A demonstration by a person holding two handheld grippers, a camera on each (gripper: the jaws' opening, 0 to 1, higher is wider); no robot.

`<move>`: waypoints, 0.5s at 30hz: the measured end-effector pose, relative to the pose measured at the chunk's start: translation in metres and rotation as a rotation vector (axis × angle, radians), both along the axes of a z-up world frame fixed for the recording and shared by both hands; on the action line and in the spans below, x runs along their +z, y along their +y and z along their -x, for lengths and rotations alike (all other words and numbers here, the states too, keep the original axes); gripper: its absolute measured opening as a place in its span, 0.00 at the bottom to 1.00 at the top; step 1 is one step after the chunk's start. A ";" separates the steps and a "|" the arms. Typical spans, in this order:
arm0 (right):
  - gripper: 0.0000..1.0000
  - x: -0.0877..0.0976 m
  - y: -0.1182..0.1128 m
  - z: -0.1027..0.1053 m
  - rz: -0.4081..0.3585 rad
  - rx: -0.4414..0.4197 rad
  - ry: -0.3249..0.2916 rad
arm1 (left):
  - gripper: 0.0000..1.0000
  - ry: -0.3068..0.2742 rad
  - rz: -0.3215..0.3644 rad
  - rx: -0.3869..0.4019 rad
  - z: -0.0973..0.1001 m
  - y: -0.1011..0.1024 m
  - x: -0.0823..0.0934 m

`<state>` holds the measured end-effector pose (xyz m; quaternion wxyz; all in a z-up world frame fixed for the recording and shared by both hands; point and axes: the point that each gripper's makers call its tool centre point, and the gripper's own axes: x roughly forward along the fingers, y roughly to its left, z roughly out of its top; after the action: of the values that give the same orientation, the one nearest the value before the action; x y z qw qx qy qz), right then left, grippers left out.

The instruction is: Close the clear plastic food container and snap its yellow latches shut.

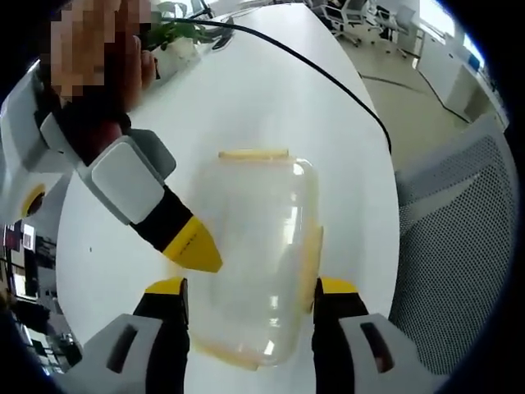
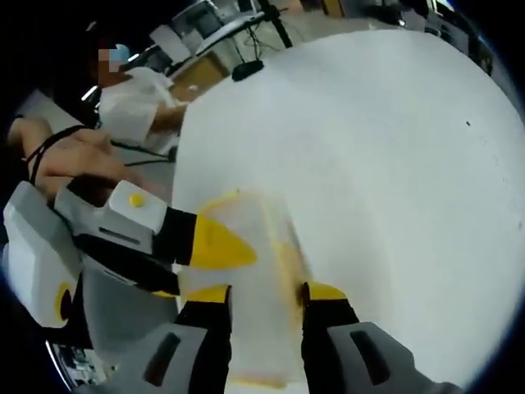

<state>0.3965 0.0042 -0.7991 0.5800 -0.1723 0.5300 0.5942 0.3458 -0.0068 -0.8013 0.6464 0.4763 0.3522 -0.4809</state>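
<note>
The container [image 1: 258, 254] lies on the white table [image 1: 328, 115], clear-walled, with its lid down on it and yellow latches along its edges: one on the far edge [image 1: 253, 153], one on the right side [image 1: 311, 267], and a yellowish strip at the near edge [image 1: 230, 357]. In the left gripper view, the left gripper [image 1: 256, 289] stands with its jaws wide apart, one yellow-tipped finger [image 1: 168, 287] at the container's left side and the other at its right, just beside the side latch; whether the tips press the walls cannot be told. The right gripper [image 1: 195, 246] comes in from the upper left, its yellow tip resting against the container's left upper edge, held by a hand [image 1: 98, 82]. In the right gripper view the container [image 2: 262, 271] is blurred, lying between the right gripper's [image 2: 267, 294] own jaws, which stand well open on either side of it; contact cannot be made out. There the left gripper [image 2: 217, 245] enters from the left, its yellow tip on the lid near the left edge. Beyond the container the table runs on bare and white, with a black cable [image 1: 328, 78] crossing it, a green plant [image 1: 176, 33] at the far end, and a mesh chair [image 1: 459, 238] to the right.
</note>
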 end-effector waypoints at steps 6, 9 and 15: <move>0.27 0.001 -0.006 0.001 0.004 -0.011 0.014 | 0.57 -0.003 0.011 -0.001 -0.001 -0.001 0.002; 0.27 -0.001 -0.007 0.001 0.005 -0.013 0.017 | 0.58 -0.002 0.013 -0.006 -0.003 0.000 0.002; 0.28 -0.001 -0.009 0.003 0.008 -0.023 0.021 | 0.58 -0.003 0.019 -0.005 -0.004 0.001 0.001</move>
<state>0.3936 -0.0046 -0.7996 0.5806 -0.1625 0.5404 0.5869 0.3497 -0.0061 -0.8003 0.6502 0.4715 0.3455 -0.4853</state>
